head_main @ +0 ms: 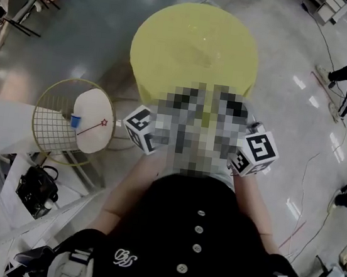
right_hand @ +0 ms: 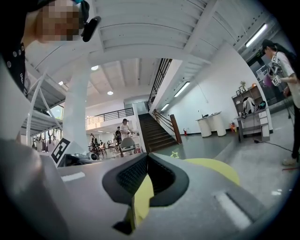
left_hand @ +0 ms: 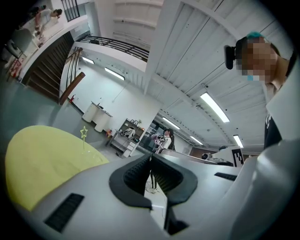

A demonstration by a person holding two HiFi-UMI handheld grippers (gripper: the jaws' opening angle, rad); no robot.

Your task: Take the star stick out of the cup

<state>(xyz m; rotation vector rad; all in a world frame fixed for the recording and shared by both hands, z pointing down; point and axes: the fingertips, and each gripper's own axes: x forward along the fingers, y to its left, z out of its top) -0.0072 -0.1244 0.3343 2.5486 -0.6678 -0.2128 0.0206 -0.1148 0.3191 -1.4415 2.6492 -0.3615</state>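
Round table: plain yellow top. Star stick: pale yellow-green star outline. Left gripper and right gripper: grey bodies, black ribbed jaw pads. Marker cubes: white with black square patterns. Side stool: white top, gold wire frame. It carries a blue cup and a red-starred stick. Floor: glossy grey. Garment: black with pale buttons.

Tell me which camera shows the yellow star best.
Left gripper view: the star and its stick stand clear above the table. The right gripper view shows just a small star; the head view, nothing clear.
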